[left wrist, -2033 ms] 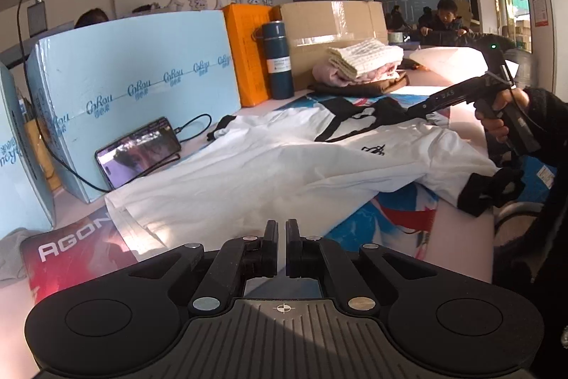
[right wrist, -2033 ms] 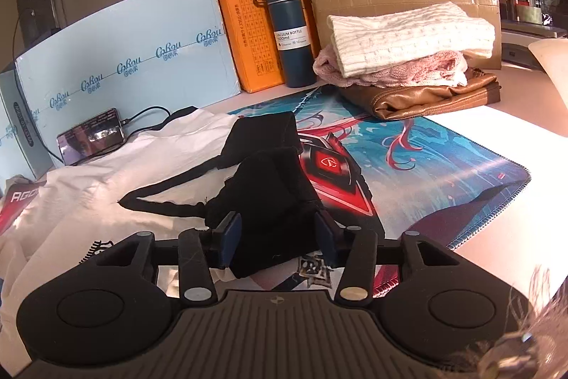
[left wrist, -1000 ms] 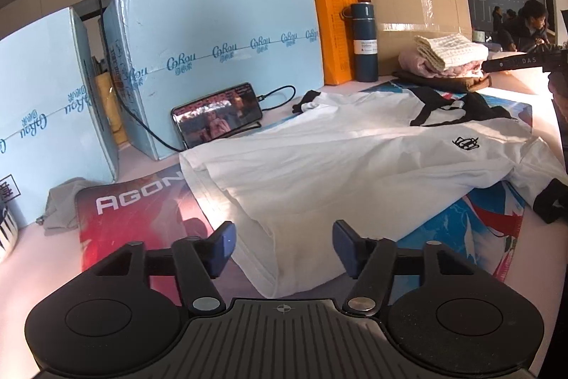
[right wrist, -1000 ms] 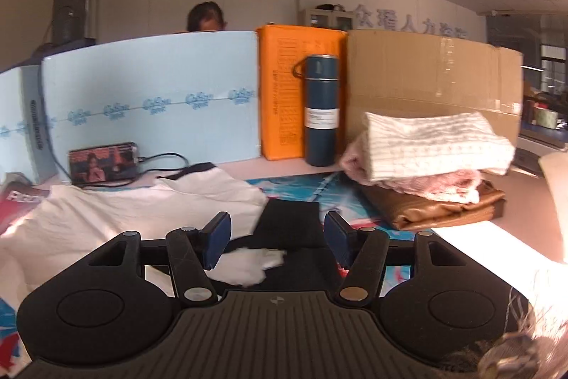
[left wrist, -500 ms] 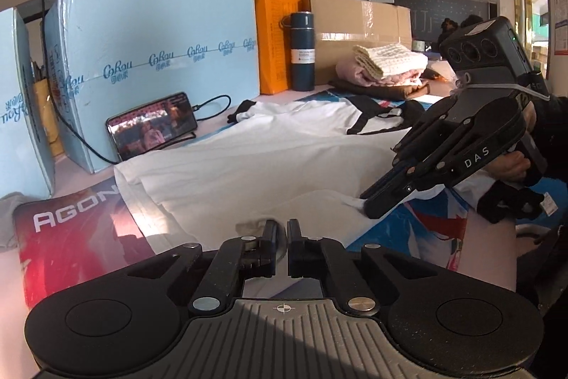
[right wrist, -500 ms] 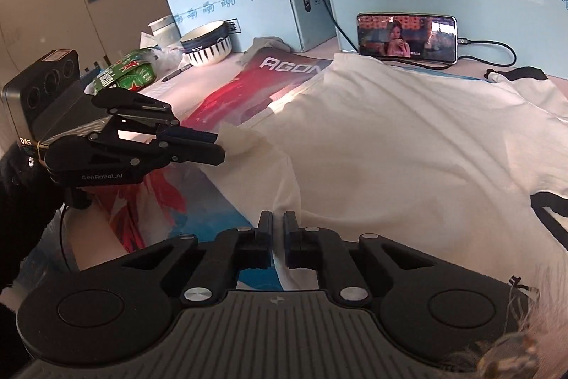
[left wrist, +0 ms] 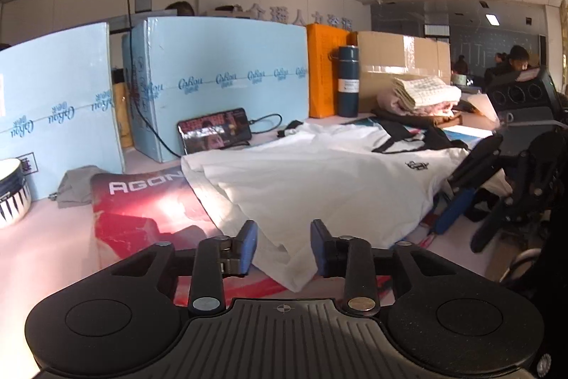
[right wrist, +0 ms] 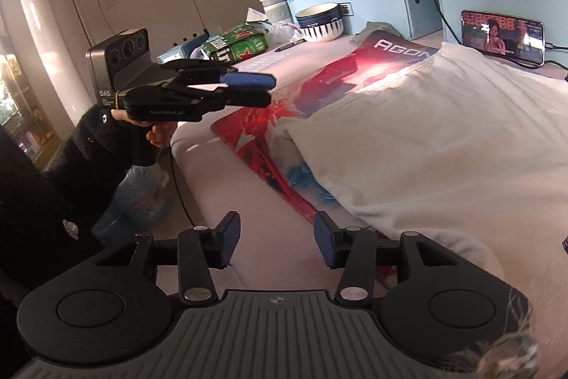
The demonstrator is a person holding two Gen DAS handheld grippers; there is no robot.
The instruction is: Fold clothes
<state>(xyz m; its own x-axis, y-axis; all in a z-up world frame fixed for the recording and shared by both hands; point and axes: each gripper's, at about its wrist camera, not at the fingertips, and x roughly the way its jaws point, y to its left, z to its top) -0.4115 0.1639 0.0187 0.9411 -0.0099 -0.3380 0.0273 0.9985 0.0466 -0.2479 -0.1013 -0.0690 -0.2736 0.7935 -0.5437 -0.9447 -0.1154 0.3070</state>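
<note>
A white T-shirt (left wrist: 319,180) with black collar trim lies spread on the table, its hem folded over near me; it also shows in the right wrist view (right wrist: 443,144). My left gripper (left wrist: 283,245) is open and empty, just short of the folded hem corner. My right gripper (right wrist: 276,242) is open and empty over the table's front edge, left of the shirt. The right gripper shows at the right of the left wrist view (left wrist: 475,194), and the left gripper in the right wrist view (right wrist: 248,89), above the table edge.
A red AGON mat (left wrist: 142,201) lies under the shirt. Blue foam boards (left wrist: 220,77), a phone (left wrist: 214,130), a flask (left wrist: 348,84), a cardboard box and a stack of folded clothes (left wrist: 419,95) line the back. A striped bowl (right wrist: 319,22) and a green carton sit at the left.
Both grippers were shut on the shirt's hem half a second ago; both have now opened, let it go and drawn back. The hem lies folded on the shirt.
</note>
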